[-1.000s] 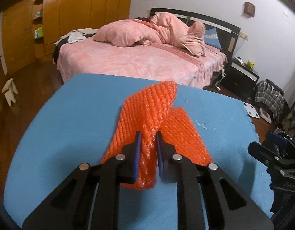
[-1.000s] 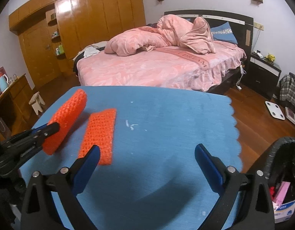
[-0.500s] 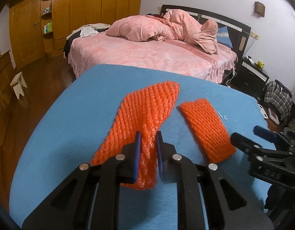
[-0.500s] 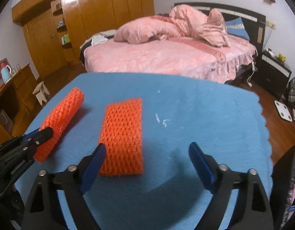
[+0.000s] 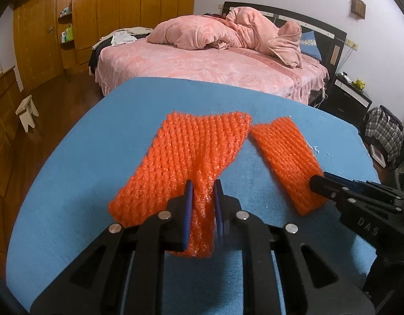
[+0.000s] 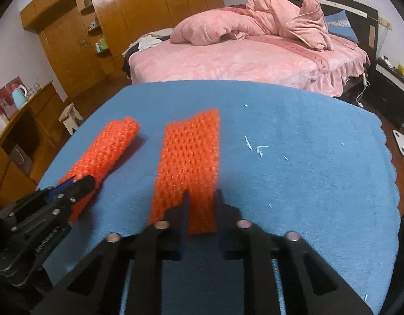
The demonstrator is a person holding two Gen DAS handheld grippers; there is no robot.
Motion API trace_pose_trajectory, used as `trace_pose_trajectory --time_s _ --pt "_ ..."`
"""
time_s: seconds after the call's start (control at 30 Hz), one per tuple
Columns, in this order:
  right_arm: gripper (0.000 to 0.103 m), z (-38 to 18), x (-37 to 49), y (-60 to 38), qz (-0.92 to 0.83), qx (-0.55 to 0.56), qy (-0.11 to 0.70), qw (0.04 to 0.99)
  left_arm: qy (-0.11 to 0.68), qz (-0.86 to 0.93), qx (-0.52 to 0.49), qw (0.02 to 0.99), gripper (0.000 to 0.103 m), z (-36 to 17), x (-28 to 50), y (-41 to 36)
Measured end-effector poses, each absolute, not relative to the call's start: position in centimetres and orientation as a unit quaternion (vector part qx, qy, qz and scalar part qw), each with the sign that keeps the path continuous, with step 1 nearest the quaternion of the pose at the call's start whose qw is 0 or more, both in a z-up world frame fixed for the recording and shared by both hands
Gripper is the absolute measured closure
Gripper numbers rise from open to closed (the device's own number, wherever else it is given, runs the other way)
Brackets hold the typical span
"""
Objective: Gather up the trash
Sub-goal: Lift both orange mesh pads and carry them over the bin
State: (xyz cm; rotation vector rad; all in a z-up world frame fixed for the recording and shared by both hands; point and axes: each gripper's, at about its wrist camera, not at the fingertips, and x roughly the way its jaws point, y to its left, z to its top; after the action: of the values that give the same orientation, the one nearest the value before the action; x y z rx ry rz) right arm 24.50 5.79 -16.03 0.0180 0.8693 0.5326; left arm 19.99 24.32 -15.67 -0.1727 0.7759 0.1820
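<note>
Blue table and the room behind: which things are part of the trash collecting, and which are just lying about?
Part of the job:
- left foam net, clamped in the left gripper
- right foam net, clamped in the right gripper
- white scraps on the table

Just lying about:
- bed
- stool
- kettle

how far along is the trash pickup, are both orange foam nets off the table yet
Not yet. Neither net looks binned. The left gripper is shut on the left orange net, partly raised off the blue tablecloth. The right gripper has clamped the near end of the right orange net, which lies flat. Left: lifting and dropping both; no bin shows.
</note>
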Motion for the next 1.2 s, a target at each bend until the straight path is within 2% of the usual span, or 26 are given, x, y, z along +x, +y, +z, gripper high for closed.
trace_pose_trajectory --time_s 0.33,1.2 --pt "0.09 -13.0 23.0 4.4 0.257 0.006 0.383 0.887 0.362 0.086 -0.082 0.925 0.088 -14.4 19.2 23.6" --pt "0.09 -4.9 17.9 -6.4 0.208 0.051 0.302 0.929 0.285 0.013 -0.055 0.957 0.088 -5.4 14.5 13.8"
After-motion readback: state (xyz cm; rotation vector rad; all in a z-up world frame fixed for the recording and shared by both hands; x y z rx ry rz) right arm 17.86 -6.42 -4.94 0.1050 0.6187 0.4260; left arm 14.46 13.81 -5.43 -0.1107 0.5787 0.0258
